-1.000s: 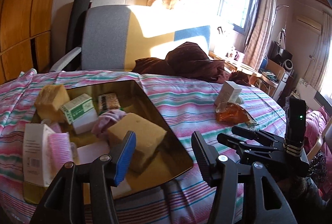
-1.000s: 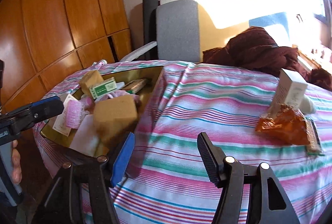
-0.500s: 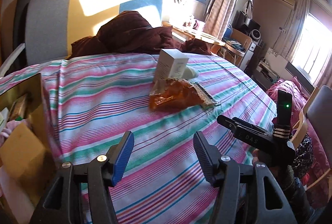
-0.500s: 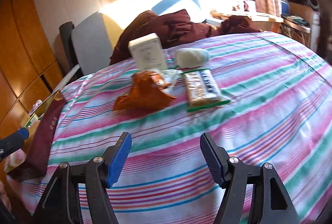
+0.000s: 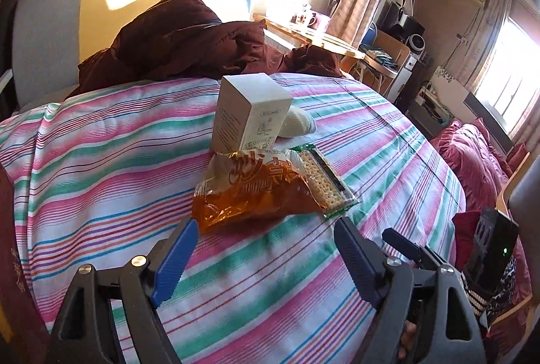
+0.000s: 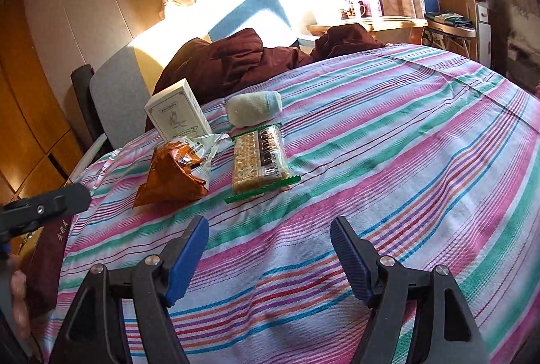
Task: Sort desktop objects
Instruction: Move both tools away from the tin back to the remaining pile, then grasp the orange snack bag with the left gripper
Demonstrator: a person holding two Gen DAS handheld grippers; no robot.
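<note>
- Sunlight fell on a striped cloth (image 5: pixel 101 161) with a small pile in the middle.
- A white box (image 5: pixel 251 112) stood up, with a sock (image 6: pixel 253 108) just beside it.
- An orange bag (image 5: pixel 256 192) lay in front of the box, touching a cracker pack (image 6: pixel 260 158).
- The left gripper (image 5: pixel 263 259) was opening wide, with nothing in it.
- The bag lay just ahead of its tips, long side across them.
- The right gripper (image 6: pixel 270 256) was opening too, and empty.
- The pack lay farther ahead of it, pointing away, so the left looked nearer its thing.
</note>
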